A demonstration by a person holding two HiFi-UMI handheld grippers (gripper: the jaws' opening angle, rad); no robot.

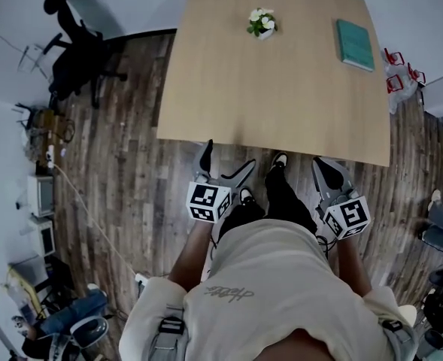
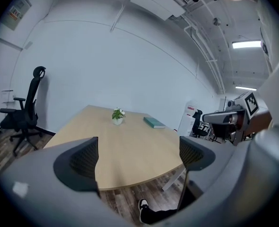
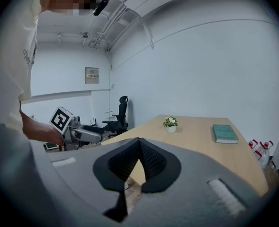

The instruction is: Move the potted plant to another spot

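Office chair point(image 1: 74, 51) stands at 10 o'clock on the wood floor point(image 1: 123, 179), off the worktop point(image 1: 281, 104). Left tongs point(image 1: 227, 162) hover just short of the worktop's near edge at 7 o'clock, jaws spread wide with nothing between them. Plant point(image 1: 262, 22) in its white pot sits near the far edge at 12 o'clock, well apart from both tongs. Green book point(image 1: 355, 43) lies at 2 o'clock. Right tongs point(image 1: 330, 175), at 5 o'clock, are pressed together, empty.

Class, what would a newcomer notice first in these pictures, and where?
A small white-flowered potted plant stands at the far side of the wooden table, a teal book to its right. Short of the table, the left gripper holds its jaws wide apart, the right gripper shut.
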